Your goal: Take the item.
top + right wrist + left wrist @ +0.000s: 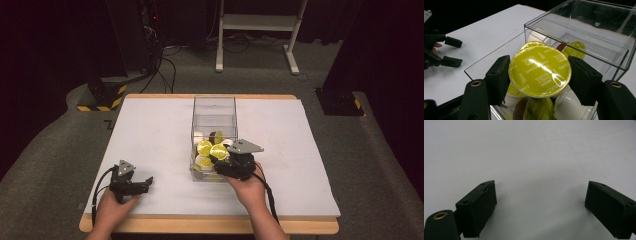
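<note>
A clear plastic box [214, 98] stands mid-table and holds several coffee capsules [204, 147] with yellow, white and brown tops. My right gripper [218, 159] hovers over the box's near end, shut on a yellow-lidded cappuccino capsule [219, 151]. In the right gripper view that capsule [541, 67] sits lid-up between the two jaws of the right gripper [539, 75], above other capsules [539, 110] in the box [574, 48]. My left gripper [146, 185] rests low at the table's front left, open with nothing in it. Its jaws stand wide apart over bare table in the left gripper view [540, 195].
The white table top [150, 130] stretches bare to the left and right of the box. The far half of the box looks nearly unfilled. Beyond the table are a white frame leg [292, 55], cables and dark stands on grey carpet.
</note>
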`<move>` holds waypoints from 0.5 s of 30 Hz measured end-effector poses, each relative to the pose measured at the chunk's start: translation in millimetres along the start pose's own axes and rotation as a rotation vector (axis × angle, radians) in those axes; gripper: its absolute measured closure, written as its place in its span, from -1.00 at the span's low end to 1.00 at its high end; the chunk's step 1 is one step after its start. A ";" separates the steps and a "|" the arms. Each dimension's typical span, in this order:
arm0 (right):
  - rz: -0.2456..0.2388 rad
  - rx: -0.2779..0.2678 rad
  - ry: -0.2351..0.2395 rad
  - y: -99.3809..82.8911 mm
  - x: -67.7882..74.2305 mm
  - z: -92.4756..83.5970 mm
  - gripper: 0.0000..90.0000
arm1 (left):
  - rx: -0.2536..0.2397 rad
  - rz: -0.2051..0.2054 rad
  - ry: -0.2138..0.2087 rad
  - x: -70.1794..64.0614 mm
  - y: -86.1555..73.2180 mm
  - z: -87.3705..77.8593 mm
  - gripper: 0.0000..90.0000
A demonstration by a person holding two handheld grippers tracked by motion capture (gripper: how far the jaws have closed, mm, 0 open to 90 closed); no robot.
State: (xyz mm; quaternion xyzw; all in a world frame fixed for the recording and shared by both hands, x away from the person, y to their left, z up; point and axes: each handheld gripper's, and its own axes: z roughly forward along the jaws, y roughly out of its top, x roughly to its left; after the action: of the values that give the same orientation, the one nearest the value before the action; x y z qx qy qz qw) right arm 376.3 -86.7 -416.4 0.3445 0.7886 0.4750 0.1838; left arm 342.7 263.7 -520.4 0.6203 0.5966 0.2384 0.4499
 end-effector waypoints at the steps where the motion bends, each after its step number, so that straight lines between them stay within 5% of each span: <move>1: -0.001 0.000 -0.001 0.0 -0.1 -0.5 -0.16 | 0.000 -0.001 0.000 0.0 0.0 0.0 -0.77; 15: 0.005 -0.014 -0.008 -0.5 -3.4 -8.1 -0.16 | 0.008 0.009 0.000 0.8 0.3 -0.2 -0.77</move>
State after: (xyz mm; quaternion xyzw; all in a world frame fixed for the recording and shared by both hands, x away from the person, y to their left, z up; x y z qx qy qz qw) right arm 373.4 -94.3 -413.0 0.3469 0.7837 0.4796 0.1882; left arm 342.8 264.6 -520.2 0.6248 0.5947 0.2380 0.4466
